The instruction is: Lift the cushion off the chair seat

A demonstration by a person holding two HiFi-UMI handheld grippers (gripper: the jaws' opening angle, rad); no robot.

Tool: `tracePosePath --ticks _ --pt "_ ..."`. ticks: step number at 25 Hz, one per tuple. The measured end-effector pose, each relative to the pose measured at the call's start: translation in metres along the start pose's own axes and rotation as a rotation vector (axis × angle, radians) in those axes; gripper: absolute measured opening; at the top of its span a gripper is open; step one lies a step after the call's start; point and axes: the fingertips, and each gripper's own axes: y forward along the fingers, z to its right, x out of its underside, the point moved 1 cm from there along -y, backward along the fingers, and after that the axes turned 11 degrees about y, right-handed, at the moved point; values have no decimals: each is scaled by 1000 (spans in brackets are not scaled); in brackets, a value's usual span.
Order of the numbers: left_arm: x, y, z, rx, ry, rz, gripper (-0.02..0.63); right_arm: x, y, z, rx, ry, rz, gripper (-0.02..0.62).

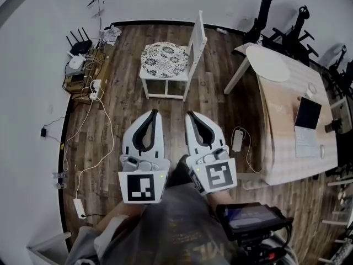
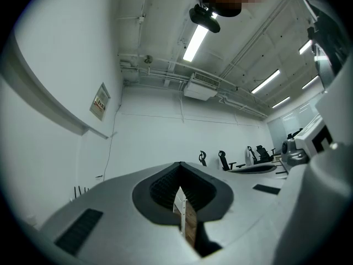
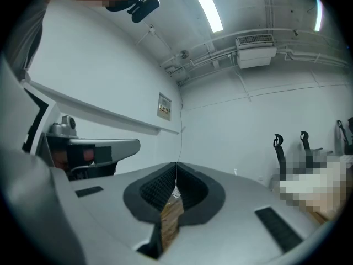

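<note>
1. Closest to the person, the left tongs (image 1: 154, 113) and the right tongs (image 1: 190, 115) are held side by side, pointing across the wood floor (image 1: 116, 109) toward the chair. Both are clenched with nothing in them. Each gripper view shows the jaw tips meeting at the front, with only an empty hollow behind them.
2. Judged from this, the task has barely begun. Neither pair of tongs is near the cushion, so the approach, the opening, the grasp and the lift are all left to do.
3. Farther off, the patterned cushion (image 1: 164, 59) lies flat on the seat of the white chair (image 1: 197, 37), well apart from both tongs.
4. To the right stands a desk (image 1: 281, 126) carrying a laptop (image 1: 306, 115). It appears to play no part in the job.
5. Hard to make out:
   - The gripper views show mostly wall and ceiling. Only a sliver of floor shows through the hollow between the jaws, and the cushion cannot be picked out there.
   - Whether the cushion is tied to the seat or simply rests on it cannot be told from the head view.
   - The person's body is cut off at the bottom edge of that view.
</note>
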Motion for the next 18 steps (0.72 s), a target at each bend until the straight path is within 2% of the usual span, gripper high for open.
tracePosePath --ticks 4,9,14,18 --pt "8 19 5 30 10 -15 6 7 10 17 21 14 -17 8" --pt "18 47 -3 30 15 -40 6 10 35 36 57 40 -52 8" --pt "35 83 -13 23 14 -72 6 20 69 55 19 43 -46 8" --pt "47 118 -23 20 10 -84 6 27 102 77 38 64 -88 8"
